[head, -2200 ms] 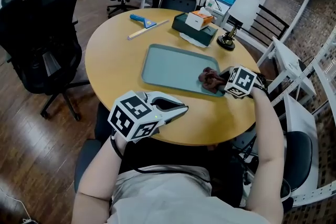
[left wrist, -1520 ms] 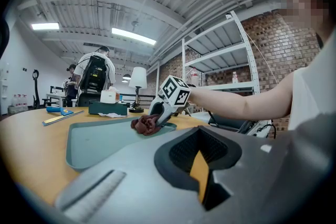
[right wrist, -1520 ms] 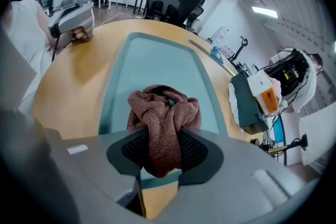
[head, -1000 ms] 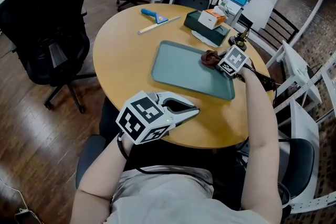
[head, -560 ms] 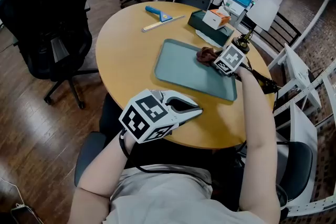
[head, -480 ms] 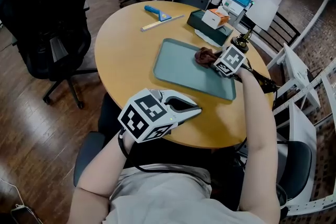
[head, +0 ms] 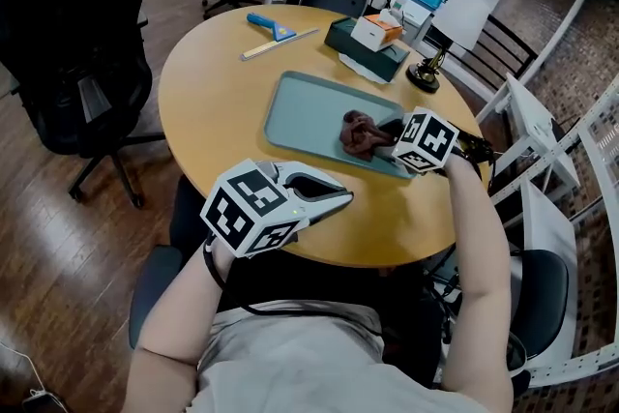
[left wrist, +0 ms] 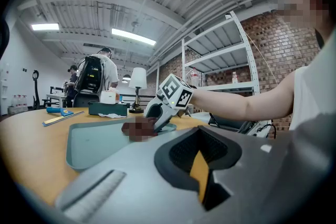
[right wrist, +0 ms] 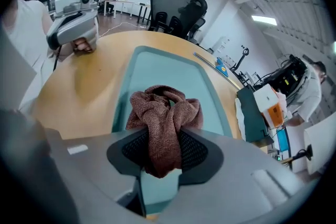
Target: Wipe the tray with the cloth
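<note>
brown cloth (right wrist: 164, 110) clamped in right tongs (right wrist: 161, 150), on teal tray (head: 302, 109)

Left half of tray (head: 300, 111) bare; box (head: 338, 35) (far side) near its edge.

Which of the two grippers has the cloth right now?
The right gripper: its jaws are clamped on the brown cloth, over the tray. The left gripper holds nothing, jaws together, off the tray by the table's near edge.
</note>
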